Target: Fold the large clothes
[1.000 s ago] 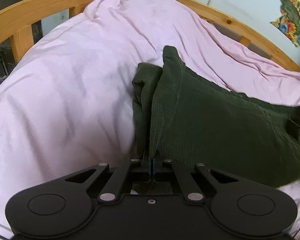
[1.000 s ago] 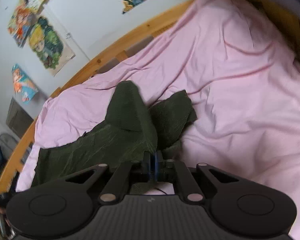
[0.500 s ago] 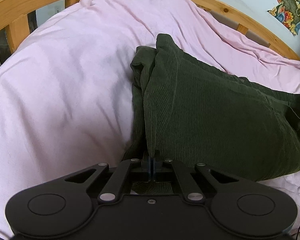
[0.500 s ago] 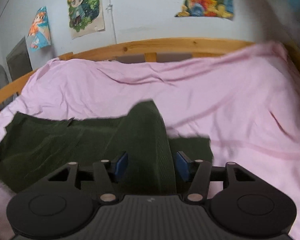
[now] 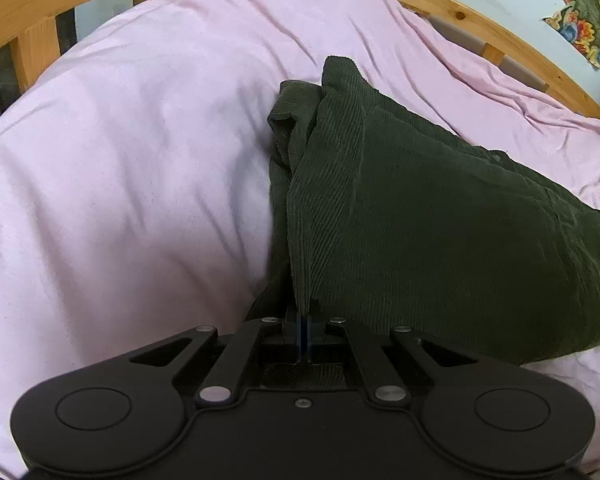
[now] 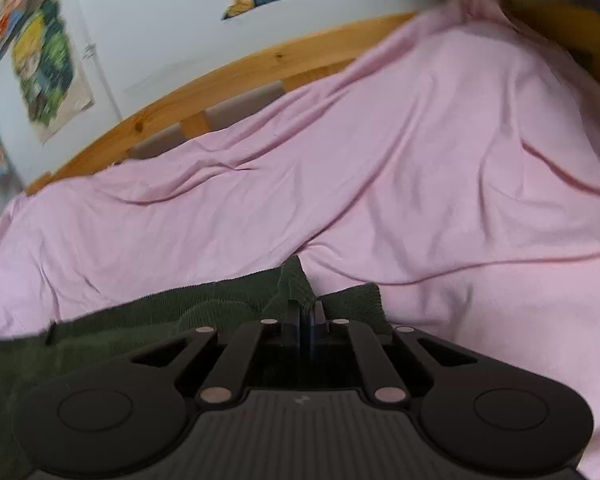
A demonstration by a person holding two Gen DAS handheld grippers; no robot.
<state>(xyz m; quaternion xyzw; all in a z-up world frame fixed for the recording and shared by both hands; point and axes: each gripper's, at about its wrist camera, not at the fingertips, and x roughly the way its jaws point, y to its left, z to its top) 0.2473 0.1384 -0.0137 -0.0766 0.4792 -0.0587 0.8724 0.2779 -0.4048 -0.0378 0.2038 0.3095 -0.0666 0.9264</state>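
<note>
One dark green corduroy garment (image 5: 420, 216) lies on the pink sheet (image 5: 120, 160), its long axis running across the bed from my left gripper (image 5: 304, 320) toward my right gripper (image 6: 306, 320). Both are pinched tight on its edge. One wooden bed frame (image 5: 460, 12), three posters (image 6: 48, 64).

pink bedsheet (image 5: 132, 168), wooden bedframe (image 6: 236, 76), wall posters (image 6: 48, 64)

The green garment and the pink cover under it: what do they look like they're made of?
The green garment looks like corduroy: fine parallel ribs run along it, matte dark olive, fairly thick at the folds. The pink cover looks like a thin woven cotton-type sheet, though that is a guess: smooth, matte, with soft shallow creases. The left tool is shut on the garment's edge.
</note>
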